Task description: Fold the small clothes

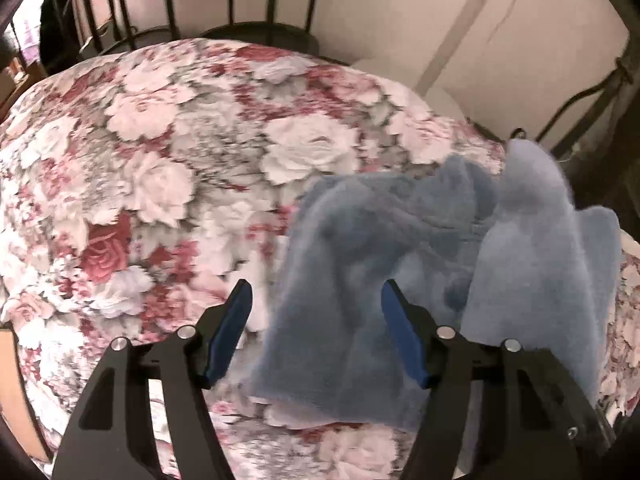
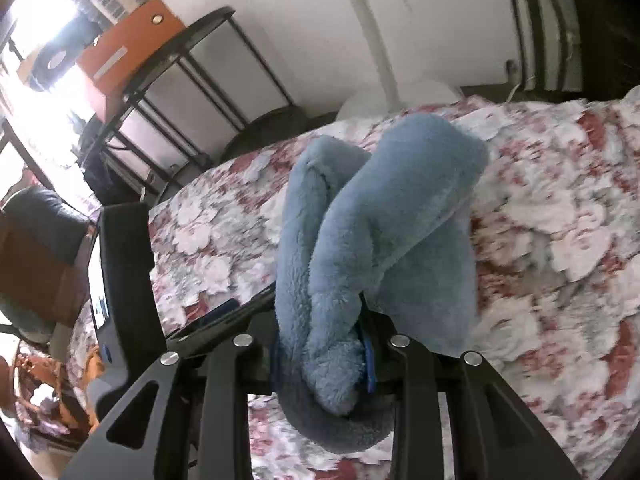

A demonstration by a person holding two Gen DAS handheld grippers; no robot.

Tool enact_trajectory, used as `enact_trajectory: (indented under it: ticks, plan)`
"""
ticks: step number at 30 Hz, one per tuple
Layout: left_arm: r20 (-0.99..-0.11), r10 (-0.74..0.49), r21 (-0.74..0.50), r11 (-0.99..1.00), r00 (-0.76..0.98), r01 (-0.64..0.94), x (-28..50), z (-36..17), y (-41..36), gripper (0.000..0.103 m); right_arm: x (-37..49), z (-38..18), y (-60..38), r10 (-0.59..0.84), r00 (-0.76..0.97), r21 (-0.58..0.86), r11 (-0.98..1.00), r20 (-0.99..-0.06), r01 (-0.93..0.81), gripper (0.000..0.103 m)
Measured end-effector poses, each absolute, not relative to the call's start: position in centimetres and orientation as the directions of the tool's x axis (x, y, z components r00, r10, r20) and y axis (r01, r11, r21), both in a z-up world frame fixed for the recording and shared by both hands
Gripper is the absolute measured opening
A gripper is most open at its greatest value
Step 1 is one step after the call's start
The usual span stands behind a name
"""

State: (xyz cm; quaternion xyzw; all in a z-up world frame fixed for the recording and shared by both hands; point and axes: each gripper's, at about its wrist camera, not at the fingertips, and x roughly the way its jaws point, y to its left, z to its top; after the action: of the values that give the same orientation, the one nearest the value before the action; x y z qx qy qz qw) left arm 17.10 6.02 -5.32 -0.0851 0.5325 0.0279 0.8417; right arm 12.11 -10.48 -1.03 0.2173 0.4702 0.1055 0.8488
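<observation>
A fluffy blue fleece garment lies bunched and partly lifted over the floral bedspread, on the right side of the left wrist view. My left gripper hovers above it with the jaws apart. The cloth's left edge lies between the blue pads, and they do not press on it. In the right wrist view the same garment rises in thick folds from my right gripper, which is shut on a bunched part of it. The fleece hides most of the right gripper's fingers.
A black metal chair back stands beyond the bed's far edge. In the right wrist view a black open laptop sits at the bed's left edge, a black metal shelf carries an orange box, and a white pole stands by the wall.
</observation>
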Motion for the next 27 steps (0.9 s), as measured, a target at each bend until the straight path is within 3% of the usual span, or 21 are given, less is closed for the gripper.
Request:
enact_trajectory:
  ticks: [7,11,17,19,22,27]
  plan:
    - [-0.923,-0.082,-0.181,0.954,0.376,-0.239,17.7,-7.3,10.3,0.058,13.4,-3.3,-7.7,0.445,0.496,0.516,0.856,-0.746,0.008,0.031]
    - [-0.924,-0.043,-0.154,0.951,0.38,-0.266,17.6,-7.4,11.9,0.057,13.9,-4.0,-6.3,0.494,0.478,0.548,0.836,-0.726,-0.032,0.031]
    - [-0.978,-0.069,-0.14,0.917,0.198,-0.374,18.2,-11.7,15.4,0.058,15.5,-8.4,-4.7,0.581,0.364,0.622,0.783,-0.728,-0.007,0.042]
    - [-0.978,-0.047,-0.123,0.915,0.203,-0.385,18.3,-11.3,16.2,0.062,15.7,-8.9,-4.6,0.604,0.348,0.642,0.767,-0.717,-0.007,0.045]
    - [-0.961,-0.033,-0.149,0.896,0.273,-0.417,17.9,-9.2,17.7,0.081,15.6,-8.8,-4.4,0.608,0.335,0.64,0.769,-0.72,-0.019,0.049]
    - [-0.931,-0.023,-0.169,0.911,0.364,-0.377,17.0,-5.3,17.6,0.083,15.6,-7.3,-5.2,0.634,0.348,0.67,0.742,-0.691,-0.021,0.057]
